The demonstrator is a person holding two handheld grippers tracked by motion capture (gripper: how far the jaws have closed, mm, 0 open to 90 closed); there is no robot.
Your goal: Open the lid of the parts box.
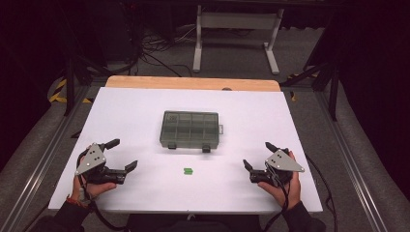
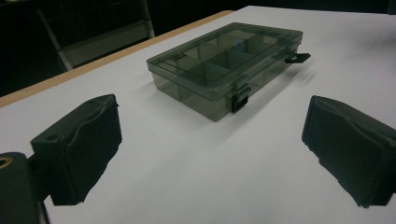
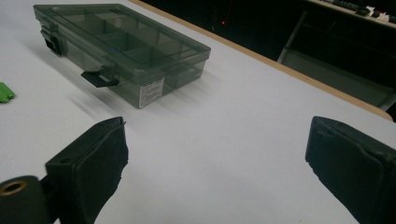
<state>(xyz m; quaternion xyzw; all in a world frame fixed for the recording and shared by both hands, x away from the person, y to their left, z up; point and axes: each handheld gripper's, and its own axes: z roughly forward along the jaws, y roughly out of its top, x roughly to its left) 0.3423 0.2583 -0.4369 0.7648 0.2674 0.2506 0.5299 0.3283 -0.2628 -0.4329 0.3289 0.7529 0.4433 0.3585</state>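
Observation:
A smoky clear plastic compartment box point(image 1: 190, 129) lies shut in the middle of the white table, its two black latches on the near side. In front of it rests a small green piece point(image 1: 188, 170). My left gripper point(image 1: 124, 154) hovers at the near left, open, nothing between its jaws. My right gripper point(image 1: 258, 155) mirrors it at the near right, open and empty too. In the left gripper view the box point(image 2: 227, 65) lies ahead between the wide black pads point(image 2: 79, 144). The right gripper view has the box point(image 3: 122, 49) at upper left and the green piece point(image 3: 5, 92) at the left edge.
The white table top point(image 1: 121, 111) ends in a wooden strip point(image 1: 193, 83) at the far side. Beyond it stands a white frame leg point(image 1: 197, 43) among cables on the floor. Metal rails run along both sides of the table.

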